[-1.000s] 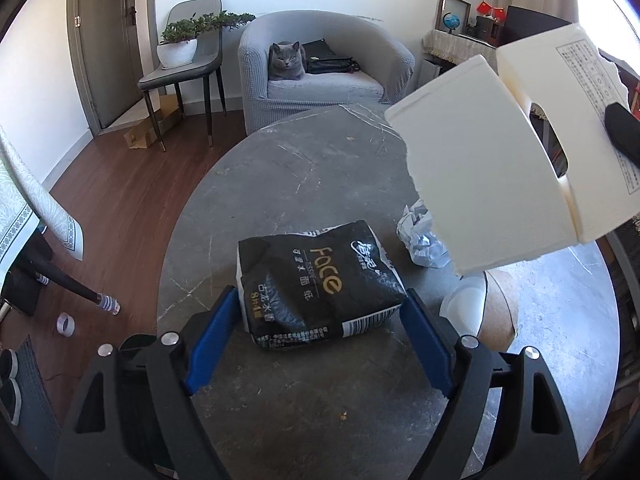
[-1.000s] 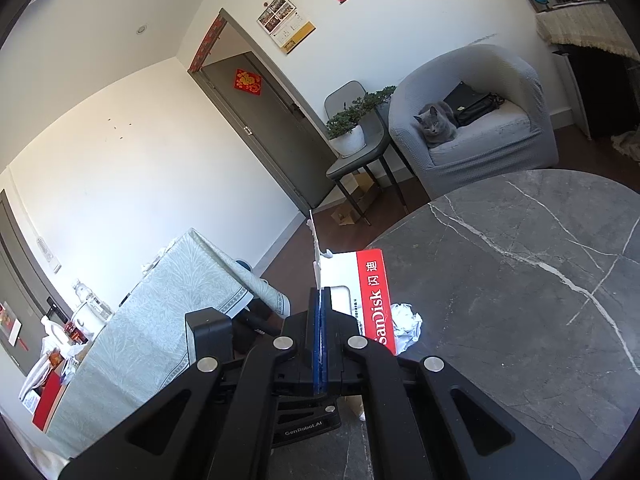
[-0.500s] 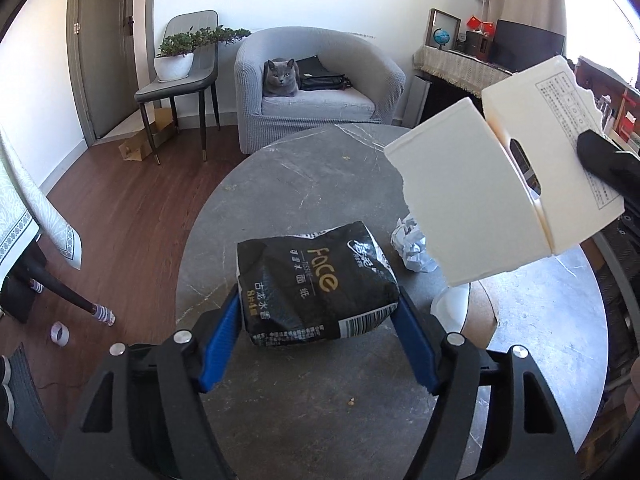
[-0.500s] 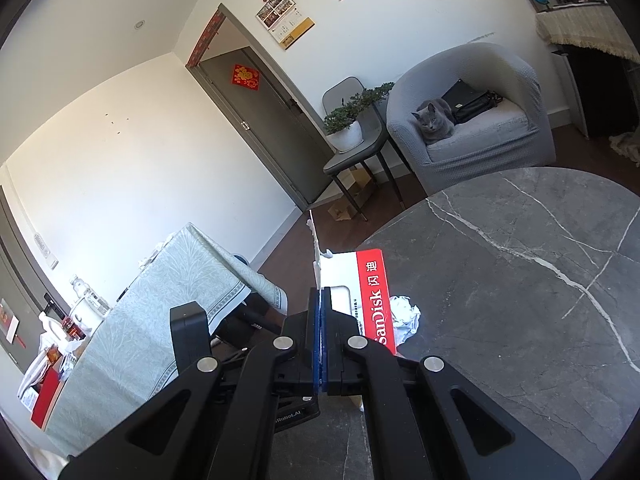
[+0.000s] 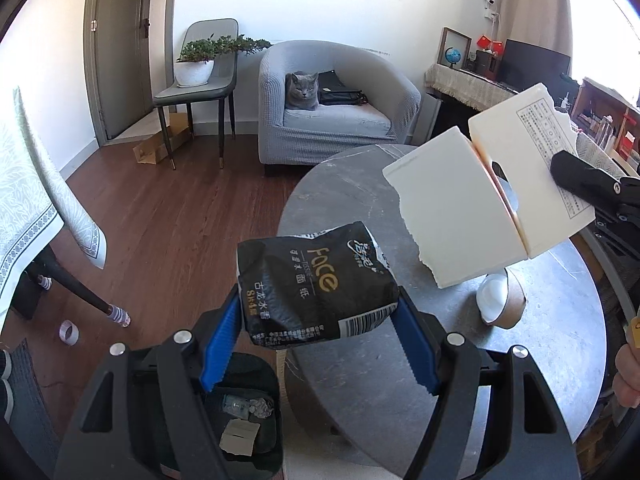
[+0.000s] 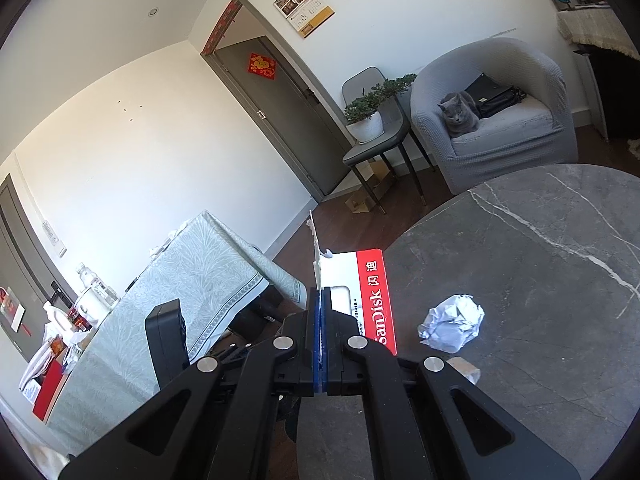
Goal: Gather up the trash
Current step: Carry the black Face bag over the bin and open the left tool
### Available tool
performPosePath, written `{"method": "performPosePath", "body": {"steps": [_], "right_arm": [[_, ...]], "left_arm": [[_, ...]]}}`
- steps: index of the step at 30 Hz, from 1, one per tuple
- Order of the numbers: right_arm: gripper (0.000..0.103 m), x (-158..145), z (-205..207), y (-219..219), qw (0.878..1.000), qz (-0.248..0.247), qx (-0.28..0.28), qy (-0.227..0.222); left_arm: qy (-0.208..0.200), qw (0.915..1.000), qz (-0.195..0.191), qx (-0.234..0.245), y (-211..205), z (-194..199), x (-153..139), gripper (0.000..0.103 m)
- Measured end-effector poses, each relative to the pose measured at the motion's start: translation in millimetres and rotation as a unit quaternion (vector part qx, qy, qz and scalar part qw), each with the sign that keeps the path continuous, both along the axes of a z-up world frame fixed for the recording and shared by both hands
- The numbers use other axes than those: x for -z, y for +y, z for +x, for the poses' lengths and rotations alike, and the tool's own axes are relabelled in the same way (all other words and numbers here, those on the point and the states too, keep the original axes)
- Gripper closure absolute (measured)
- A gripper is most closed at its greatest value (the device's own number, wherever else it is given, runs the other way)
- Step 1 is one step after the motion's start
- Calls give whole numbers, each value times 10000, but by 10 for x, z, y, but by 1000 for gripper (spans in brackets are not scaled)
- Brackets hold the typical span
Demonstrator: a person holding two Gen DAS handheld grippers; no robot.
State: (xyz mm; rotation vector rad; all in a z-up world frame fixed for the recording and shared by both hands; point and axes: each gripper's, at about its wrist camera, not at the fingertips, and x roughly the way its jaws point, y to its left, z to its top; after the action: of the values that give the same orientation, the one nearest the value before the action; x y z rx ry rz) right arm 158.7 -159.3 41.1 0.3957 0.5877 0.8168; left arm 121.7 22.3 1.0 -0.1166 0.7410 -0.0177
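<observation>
Grips a black tissue pack [image 5: 312,284] with the left gripper [image 5: 318,300], blue pads pressed against the pack's two short ends after the jaws have just been closing on it. Carries the pack in the air, clear of the worktop [image 5: 360,380], hanging across the worktop's left edge so that part lies over the grey marble and part over the wooden floor. Shows gold "Face" lettering and a barcode on the pack's upper side, tilted slightly down toward the camera. Below and just beside that same edge of the worktop, reveals an open black bin [image 5: 268,372] on the floor, with a crumpled clear wrapper and a torn piece of card already inside. Clamps the right gripper [image 6: 320,292] fully shut on a torn white card package [image 6: 360,280], pinched by a thin edge and held up above the worktop's near-left rim; bears a red strip printed "SanDisk" on one face. From the left wrist view, presents the same package [image 5: 452,216] as two white folded panels raised over the right half of the worktop. Leaves a crumpled white paper ball [image 6: 452,328] lying on the worktop, near its left edge and apart from both grippers. Leaves also a paper cup [image 5: 496,296] lying on its side on the worktop, beneath the raised package. Beyond the far side of the worktop, frames a grey cat [image 5: 302,90] sitting in a grey armchair [image 5: 340,120].
</observation>
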Motion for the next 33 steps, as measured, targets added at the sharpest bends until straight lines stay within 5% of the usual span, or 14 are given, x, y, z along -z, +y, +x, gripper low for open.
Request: {"method": "performPosePath", "body": {"steps": [16,33], "right_arm": [[103,98,-39,748,9987,-254,-440,35],[103,254,-6,1406,9942,-601,-887,135]], "left_arm": [[234,9995,54,-195,667,-303,62,28],[858,9958,-143,-277,1162,-368,454,29]]}}
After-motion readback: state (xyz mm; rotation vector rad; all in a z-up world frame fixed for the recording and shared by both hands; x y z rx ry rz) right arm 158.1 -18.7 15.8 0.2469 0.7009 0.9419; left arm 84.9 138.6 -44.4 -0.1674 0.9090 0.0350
